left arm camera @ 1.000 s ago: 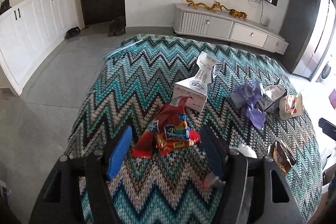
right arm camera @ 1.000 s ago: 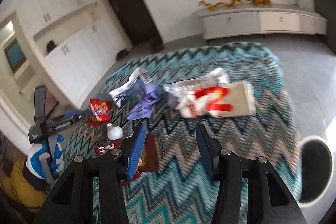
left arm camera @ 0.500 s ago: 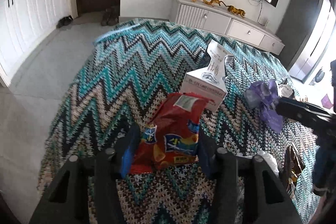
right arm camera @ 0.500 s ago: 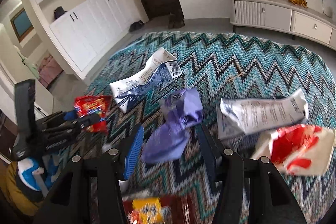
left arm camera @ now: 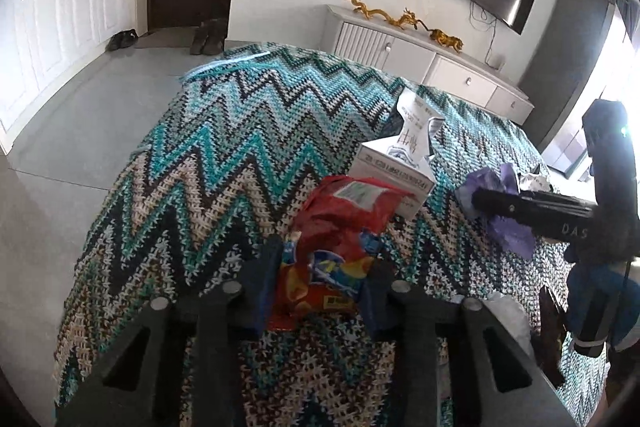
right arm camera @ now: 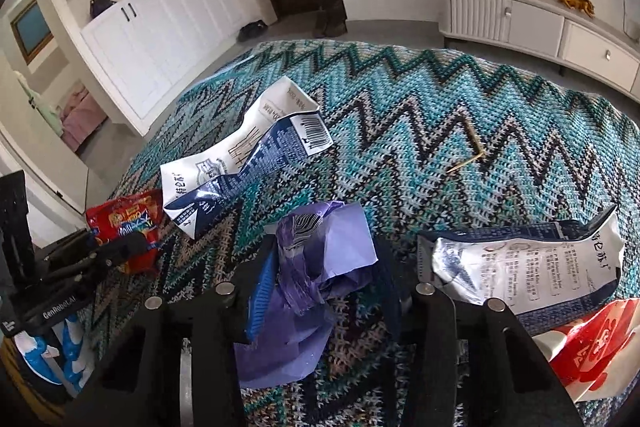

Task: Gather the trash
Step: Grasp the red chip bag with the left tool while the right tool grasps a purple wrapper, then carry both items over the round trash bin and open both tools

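A red snack bag (left arm camera: 340, 239) lies on the zigzag blanket (left arm camera: 224, 163) between the fingers of my left gripper (left arm camera: 322, 279), which has closed in on it and presses its sides. A crumpled purple wrapper (right arm camera: 320, 267) sits between the fingers of my right gripper (right arm camera: 324, 287), which is still partly open around it. A white and blue carton (right arm camera: 244, 155) lies flattened beyond the wrapper; it also shows in the left wrist view (left arm camera: 396, 167). The red bag also shows at the left in the right wrist view (right arm camera: 124, 223).
A silver foil pouch (right arm camera: 532, 263) and a red and white paper bag (right arm camera: 592, 343) lie at the right. A small stick (right arm camera: 472, 155) lies on the blanket. A white crumpled tissue (left arm camera: 508, 315) and a dark wrapper (left arm camera: 552, 323) lie near the left gripper. A white TV cabinet (left arm camera: 420, 55) stands behind.
Both grippers moved forward and down onto the trash. The left fingers closed around the red snack bag. The right fingers came around the purple wrapper and narrowed.
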The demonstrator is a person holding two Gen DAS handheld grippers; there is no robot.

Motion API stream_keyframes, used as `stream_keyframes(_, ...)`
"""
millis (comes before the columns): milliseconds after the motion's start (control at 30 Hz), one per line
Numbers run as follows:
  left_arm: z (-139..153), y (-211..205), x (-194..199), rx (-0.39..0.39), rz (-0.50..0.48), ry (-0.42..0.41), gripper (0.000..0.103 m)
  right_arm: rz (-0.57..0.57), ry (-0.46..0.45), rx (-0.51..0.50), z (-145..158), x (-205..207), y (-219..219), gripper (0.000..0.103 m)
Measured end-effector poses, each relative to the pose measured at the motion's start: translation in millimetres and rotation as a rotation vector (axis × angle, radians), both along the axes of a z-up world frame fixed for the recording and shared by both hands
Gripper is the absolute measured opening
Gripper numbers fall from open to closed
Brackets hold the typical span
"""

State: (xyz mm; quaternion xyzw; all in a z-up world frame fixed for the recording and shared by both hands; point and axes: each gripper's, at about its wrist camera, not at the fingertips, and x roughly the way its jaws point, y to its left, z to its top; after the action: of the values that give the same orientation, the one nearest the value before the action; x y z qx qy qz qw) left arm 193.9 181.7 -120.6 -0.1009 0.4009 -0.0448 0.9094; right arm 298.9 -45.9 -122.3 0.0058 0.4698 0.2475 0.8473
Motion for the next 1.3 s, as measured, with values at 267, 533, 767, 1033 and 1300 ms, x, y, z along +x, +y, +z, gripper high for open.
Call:
stream_keyframes(267,6.3,3.1,-7.4,-0.023,0.024,0.029,0.023,0.017,-0.041,0.060,26.8,-32.5,-10.2,0.039)
stream_keyframes(533,19.0,-7.0,-15.4,0.020,0.039,0.081,0.021,0.017,-0.042,0.141,37.5,-81.7,-44.6,0.039)
stream_keyframes(767,54.6,-42.7,-17.0,0.108,-0.004,0.054,0.021,-0.059,-0.105,0.224,60.3,-120.9,-101.7,0.039)
stream_keyframes(1033,100.4,-135.0,-12.7,0.175,-0.187,-0.011,0.021,-0.228,-0.171,0.257,67.6,-171.8,-194.3,0.039)
stream_keyframes(1300,103.0,-278.1,-26.7,0.199,-0.492,-0.005,0.021,-0.500,-0.168,0.232,38.9,-236.1,-308.3,0.039)
